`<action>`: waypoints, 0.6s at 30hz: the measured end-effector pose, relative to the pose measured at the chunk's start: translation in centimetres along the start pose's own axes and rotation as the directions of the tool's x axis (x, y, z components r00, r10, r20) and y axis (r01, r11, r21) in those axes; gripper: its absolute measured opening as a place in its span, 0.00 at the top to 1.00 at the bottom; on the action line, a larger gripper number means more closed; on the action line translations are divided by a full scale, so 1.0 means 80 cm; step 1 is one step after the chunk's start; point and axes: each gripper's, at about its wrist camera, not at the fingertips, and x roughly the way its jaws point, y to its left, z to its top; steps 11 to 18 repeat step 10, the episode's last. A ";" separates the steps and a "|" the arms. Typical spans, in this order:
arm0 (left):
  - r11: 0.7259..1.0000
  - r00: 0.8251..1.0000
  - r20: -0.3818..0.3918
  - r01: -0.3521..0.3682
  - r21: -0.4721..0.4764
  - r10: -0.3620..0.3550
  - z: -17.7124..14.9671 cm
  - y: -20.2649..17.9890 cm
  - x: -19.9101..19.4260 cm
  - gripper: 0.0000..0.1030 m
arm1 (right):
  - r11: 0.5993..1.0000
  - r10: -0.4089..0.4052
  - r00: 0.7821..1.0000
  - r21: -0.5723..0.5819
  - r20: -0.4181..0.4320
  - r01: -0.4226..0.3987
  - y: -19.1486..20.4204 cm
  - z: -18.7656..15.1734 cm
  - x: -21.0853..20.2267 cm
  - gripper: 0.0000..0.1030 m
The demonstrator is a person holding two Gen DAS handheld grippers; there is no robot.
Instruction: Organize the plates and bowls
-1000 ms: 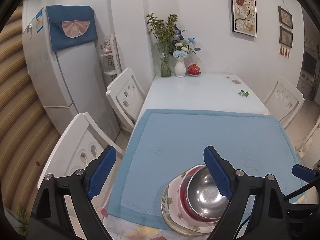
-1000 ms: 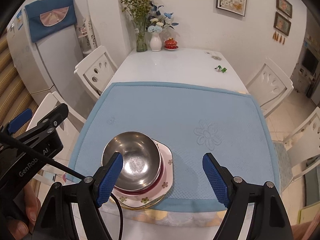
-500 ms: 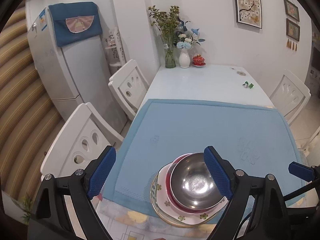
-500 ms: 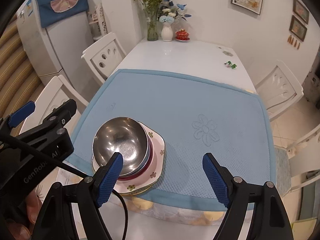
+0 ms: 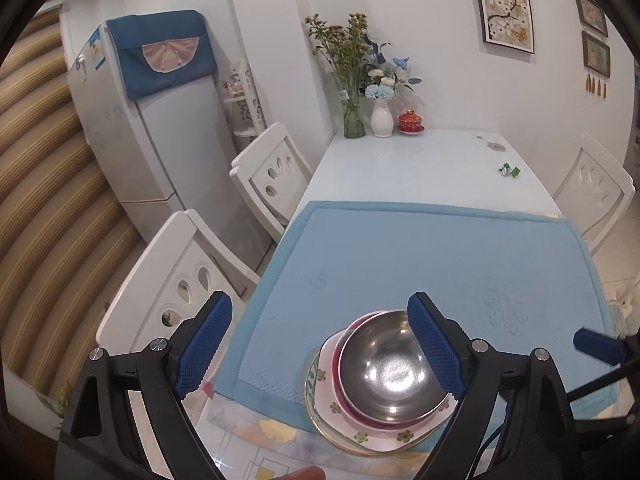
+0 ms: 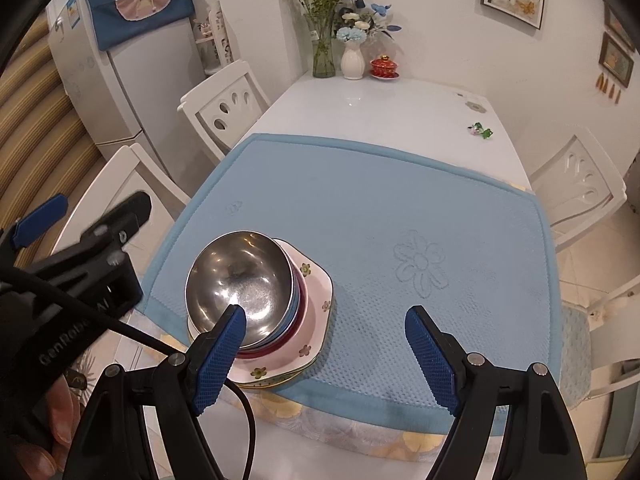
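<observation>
White bench carries blue mat; on mat's near left corner sits floral plate stacked with red bowl, steel bowl on top. Left tool and right tool both spread apart, empty, above stack.

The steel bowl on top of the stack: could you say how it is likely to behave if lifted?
The steel bowl looks thin and polished, so it is probably light, stiff and slippery. It sits nested in coloured bowls on a floral plate, so a sideways nudge may rock or shift the stack.
</observation>
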 end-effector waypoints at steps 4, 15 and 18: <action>1.000 1.000 0.028 -0.003 -0.018 0.003 0.003 -0.004 -0.004 0.13 | 1.000 0.004 1.000 0.000 -0.012 -0.004 -0.008 -0.002 0.004 0.22; 0.999 0.998 0.051 0.027 0.021 -0.028 0.006 -0.033 0.003 0.13 | 1.000 0.000 1.000 0.026 -0.027 0.000 -0.038 -0.008 0.011 0.22; 0.999 0.998 0.051 0.027 0.021 -0.028 0.006 -0.033 0.003 0.13 | 1.000 0.000 1.000 0.026 -0.027 0.000 -0.038 -0.008 0.011 0.22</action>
